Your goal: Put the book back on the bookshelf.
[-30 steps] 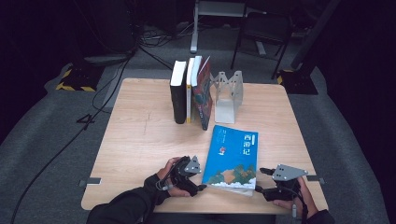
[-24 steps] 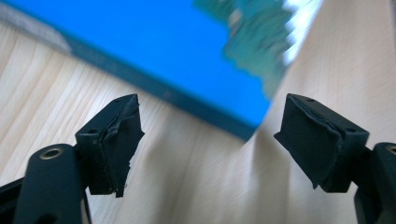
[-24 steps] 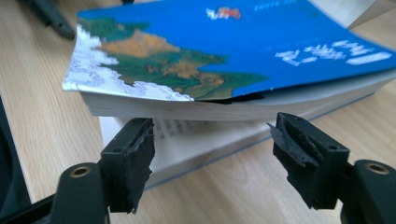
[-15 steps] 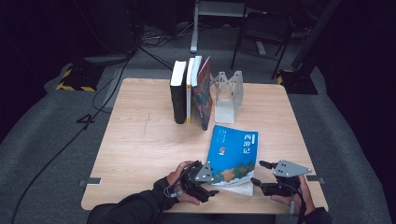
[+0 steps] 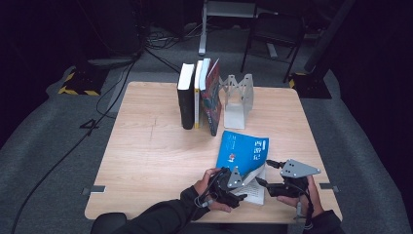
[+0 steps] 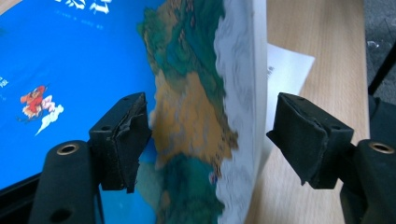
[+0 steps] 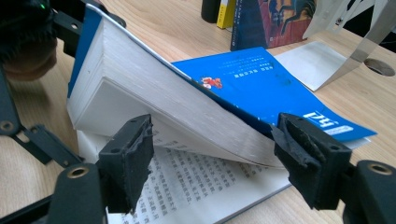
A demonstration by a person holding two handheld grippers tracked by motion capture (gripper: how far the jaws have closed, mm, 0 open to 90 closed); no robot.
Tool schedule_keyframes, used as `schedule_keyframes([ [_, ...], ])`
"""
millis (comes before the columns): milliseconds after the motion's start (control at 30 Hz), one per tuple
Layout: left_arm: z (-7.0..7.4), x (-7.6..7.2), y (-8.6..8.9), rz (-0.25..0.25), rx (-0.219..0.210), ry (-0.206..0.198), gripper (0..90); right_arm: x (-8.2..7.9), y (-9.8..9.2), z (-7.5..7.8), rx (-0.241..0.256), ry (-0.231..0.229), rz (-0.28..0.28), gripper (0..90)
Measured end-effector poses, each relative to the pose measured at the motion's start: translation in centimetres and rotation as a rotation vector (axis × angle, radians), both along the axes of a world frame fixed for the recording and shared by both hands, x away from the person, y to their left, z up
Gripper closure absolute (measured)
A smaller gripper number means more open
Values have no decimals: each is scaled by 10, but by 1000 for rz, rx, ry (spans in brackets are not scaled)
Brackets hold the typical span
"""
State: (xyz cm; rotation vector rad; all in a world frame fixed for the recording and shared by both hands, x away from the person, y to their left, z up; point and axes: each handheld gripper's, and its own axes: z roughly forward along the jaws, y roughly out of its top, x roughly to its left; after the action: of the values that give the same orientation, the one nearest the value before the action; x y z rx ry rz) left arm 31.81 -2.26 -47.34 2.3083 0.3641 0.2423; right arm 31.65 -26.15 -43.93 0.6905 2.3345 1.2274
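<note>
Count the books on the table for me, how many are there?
4: black book, yellow-spined book and leaning dark-covered book stand together at the back; blue book lies near the front, partly lifted.

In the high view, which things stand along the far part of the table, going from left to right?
Black book → yellow-spined book → leaning dark book with a red picture cover → metal bookend.

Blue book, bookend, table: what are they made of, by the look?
Blue book: paperback, probably; its thin glossy printed cover bends with the lifted white paper pages. Bookend: looks like thin sheet metal, pale matt finish, cut-out openings, bent foot. Table: light wood grain, matt; solid wood or laminate can't be told.
</note>
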Motion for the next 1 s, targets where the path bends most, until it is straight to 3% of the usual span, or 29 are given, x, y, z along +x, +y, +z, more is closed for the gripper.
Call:
schedule_keyframes([
  [167,1,5,-3,54,-19,-16,403,3,3,2,-3,-9,3,278],
  [267,3,8,2,11,-52,-11,554,4,3,2,-1,-10,-1,284],
  [333,7,5,4,-5,-49,-47,648,5,0,2,9,-7,1,313],
  [400,10,5,7,-6,-58,-51,721,6,-2,2,7,3,1,326],
  [500,12,8,12,-18,-79,-33,734,6,-1,0,-35,-3,10,323],
  [533,14,8,15,-37,-76,-38,736,6,-1,-1,-36,3,20,319],
  [667,17,10,29,-85,-103,6,755,7,-1,-3,-20,5,44,310],
  [833,16,8,34,-106,-46,-11,771,10,0,-3,-41,0,44,284],
  [900,16,7,35,-106,-34,-23,774,12,3,-6,-82,-1,48,259],
  [1000,18,7,36,-105,-29,-33,779,12,4,-5,-86,-14,56,260],
])
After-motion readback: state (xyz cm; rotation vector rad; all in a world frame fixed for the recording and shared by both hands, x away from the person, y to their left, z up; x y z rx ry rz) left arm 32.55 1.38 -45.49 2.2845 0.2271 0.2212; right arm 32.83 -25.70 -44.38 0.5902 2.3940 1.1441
